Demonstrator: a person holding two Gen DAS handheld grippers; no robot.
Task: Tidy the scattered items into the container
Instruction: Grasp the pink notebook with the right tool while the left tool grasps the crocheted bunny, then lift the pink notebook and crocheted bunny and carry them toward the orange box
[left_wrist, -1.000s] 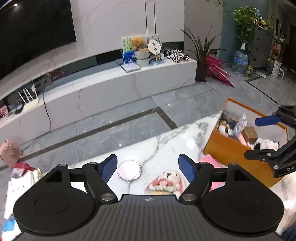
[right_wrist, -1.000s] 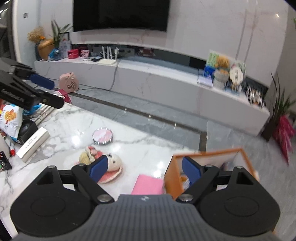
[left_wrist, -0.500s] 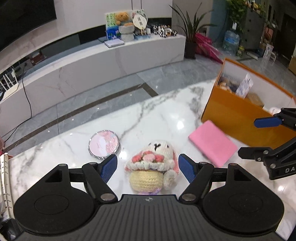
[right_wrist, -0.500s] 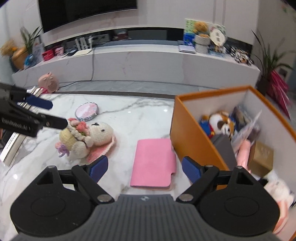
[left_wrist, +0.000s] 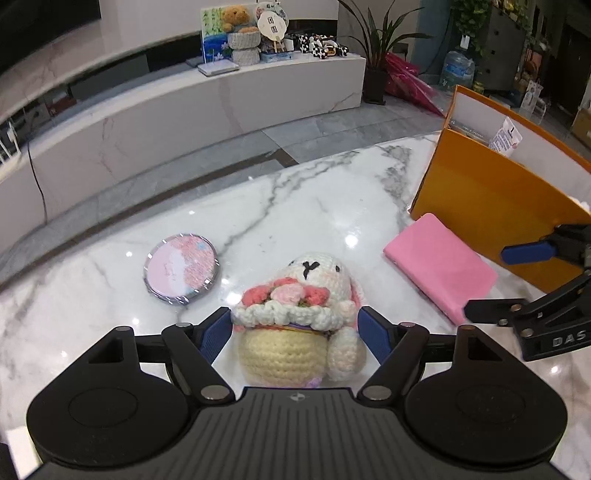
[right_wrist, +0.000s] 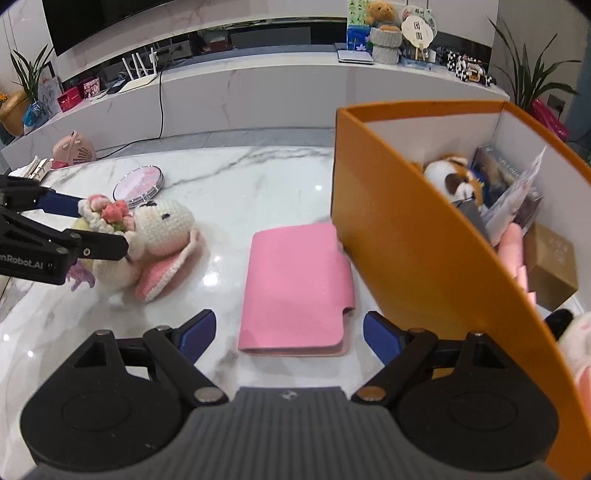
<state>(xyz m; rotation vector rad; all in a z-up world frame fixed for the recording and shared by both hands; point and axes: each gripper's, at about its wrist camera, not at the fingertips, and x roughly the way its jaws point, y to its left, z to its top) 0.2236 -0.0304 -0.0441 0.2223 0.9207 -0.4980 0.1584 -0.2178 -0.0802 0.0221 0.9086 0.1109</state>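
With its jaws opening around the crocheted bunny at lower centre, the left gripper is risking a squashy slip, while the wide right gripper is crowding the pink wallet against the orange box.

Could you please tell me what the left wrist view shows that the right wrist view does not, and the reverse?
Only the left wrist view shows the crochet bunny between the left gripper, whose jaws are opening. Only the right wrist view shows inside the orange box: a plush toy and small brown carton. Both show the pink wallet, round mirror and marble table.
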